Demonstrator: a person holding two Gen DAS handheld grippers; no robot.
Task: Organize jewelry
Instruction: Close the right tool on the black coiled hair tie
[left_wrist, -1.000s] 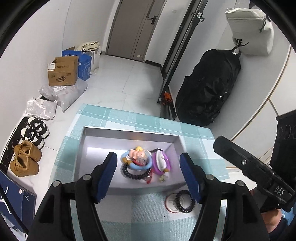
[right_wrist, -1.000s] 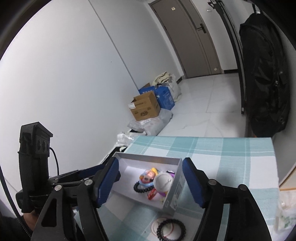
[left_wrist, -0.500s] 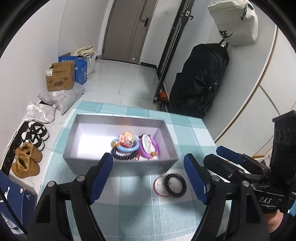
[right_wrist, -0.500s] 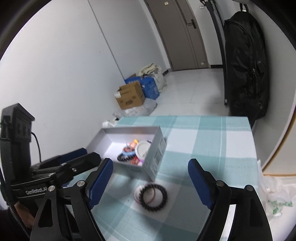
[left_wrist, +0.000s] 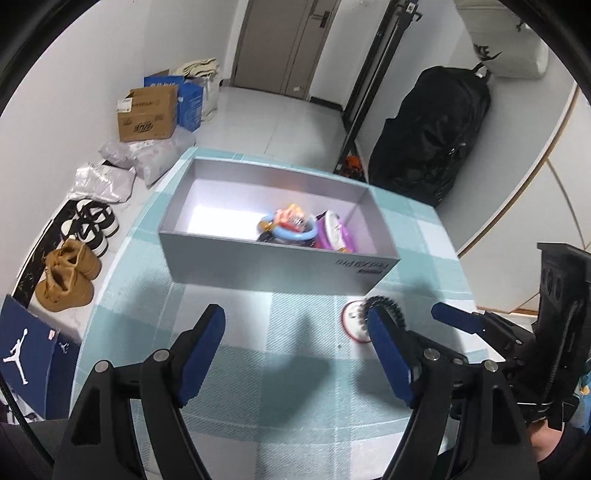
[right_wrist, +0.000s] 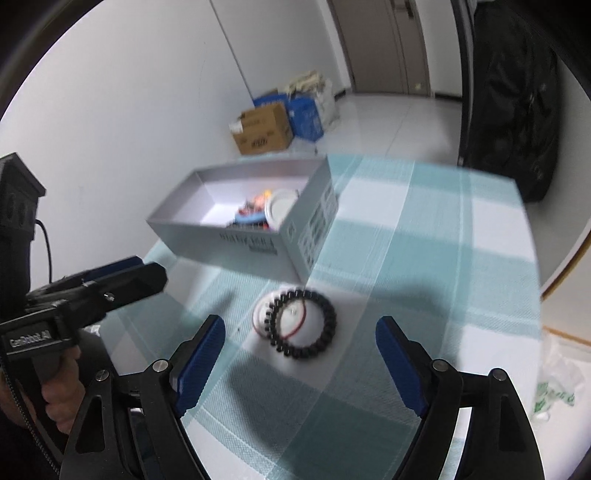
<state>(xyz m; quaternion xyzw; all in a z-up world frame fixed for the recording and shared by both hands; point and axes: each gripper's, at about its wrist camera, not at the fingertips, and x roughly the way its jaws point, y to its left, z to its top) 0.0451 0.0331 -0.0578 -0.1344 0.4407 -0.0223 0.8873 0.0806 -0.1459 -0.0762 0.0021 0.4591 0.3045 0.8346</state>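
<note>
Both grippers have dropped toward the cloth since the earlier frames, and the box has slid from between the fingers to the upper middle of each view. Black coil bracelet, at centre of the right wrist view, lies flat on the checked cloth, overlapping a thin red ring on a white disc; all three sit just beside the near corner of the grey box, outside it. Inside the box lie a blue ring and a purple piece, pieces apparently already sorted. Right gripper frames the bracelet from the near side, its jaws having just been opening; they stand wide and hold nothing, probably so as to straddle the coil. Left gripper likewise has just widened and is empty, hovering over bare cloth in front of the box; its right finger hides part of the bracelet. Remaining step, by judgement: lift the bracelet into the box.
</note>
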